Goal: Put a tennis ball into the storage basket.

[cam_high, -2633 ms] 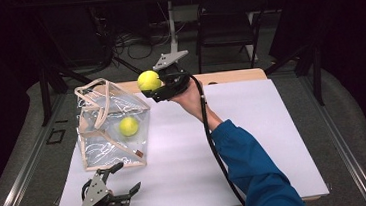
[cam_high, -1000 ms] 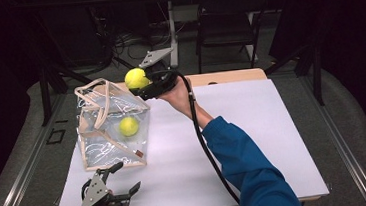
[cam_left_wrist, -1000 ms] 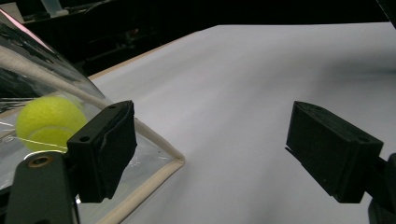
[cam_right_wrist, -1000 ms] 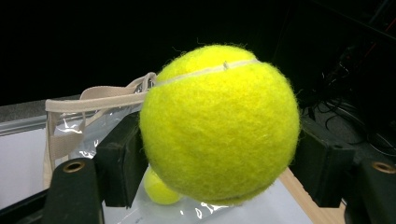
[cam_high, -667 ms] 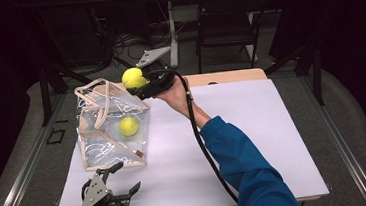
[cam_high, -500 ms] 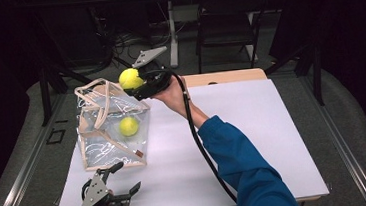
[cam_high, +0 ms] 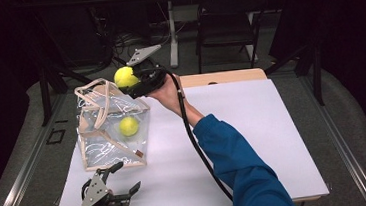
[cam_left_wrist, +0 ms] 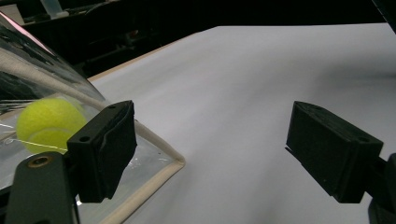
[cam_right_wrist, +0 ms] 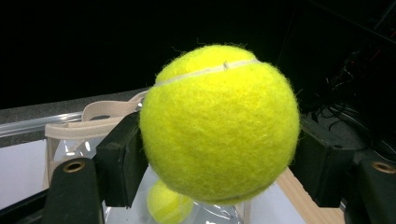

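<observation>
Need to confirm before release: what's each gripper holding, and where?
Right gripper clamps a tennis ball across its middle, over the clear bag. Left gripper holds nothing, jaws open.

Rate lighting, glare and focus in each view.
High view: table brightly lit, surroundings dark, glare streaks on the clear bag. Left gripper view: near jaws soft, table washed out. Right gripper view: held tennis ball sharp, background black.

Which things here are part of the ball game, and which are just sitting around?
Part of the job:
- fuzzy yellow tennis ball pinched in the right gripper
- clear plastic bag with beige straps
- second yellow tennis ball inside that bag

Just sitting around:
- left gripper, open over the white table
- dark folding chair behind
</observation>
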